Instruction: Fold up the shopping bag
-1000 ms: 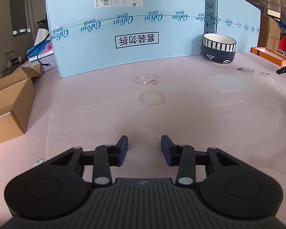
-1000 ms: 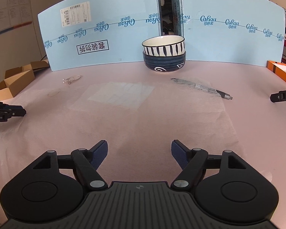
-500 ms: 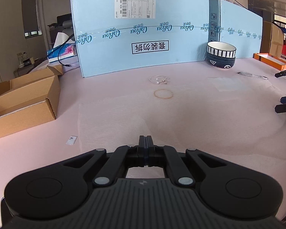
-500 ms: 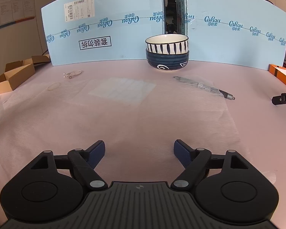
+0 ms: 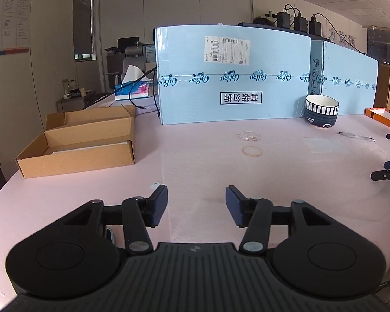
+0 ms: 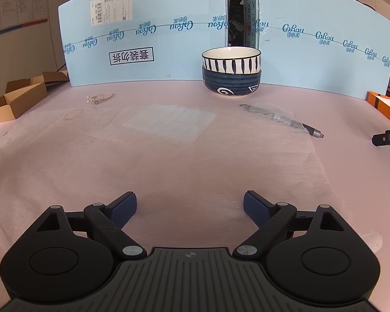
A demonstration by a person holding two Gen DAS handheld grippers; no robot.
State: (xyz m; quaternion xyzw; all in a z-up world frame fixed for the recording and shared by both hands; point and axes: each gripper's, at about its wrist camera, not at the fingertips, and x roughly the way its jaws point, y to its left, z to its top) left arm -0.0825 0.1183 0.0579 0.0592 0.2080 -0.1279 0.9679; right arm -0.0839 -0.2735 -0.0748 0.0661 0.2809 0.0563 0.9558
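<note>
Both claws empty, bag flat, fold apparently barely begun.
The left gripper (image 5: 196, 200) has just been opening and the right gripper (image 6: 189, 209) widening, nothing between either; the thin translucent bag (image 6: 221, 161) lies spread on the table (image 5: 65, 200).

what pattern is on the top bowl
Black vertical stripes on white, on the top bowl; clearest in the right wrist view.

centre: bare table (image 6: 195, 161) | back: stacked bowls (image 6: 231, 74), pen (image 6: 286, 119)
</note>
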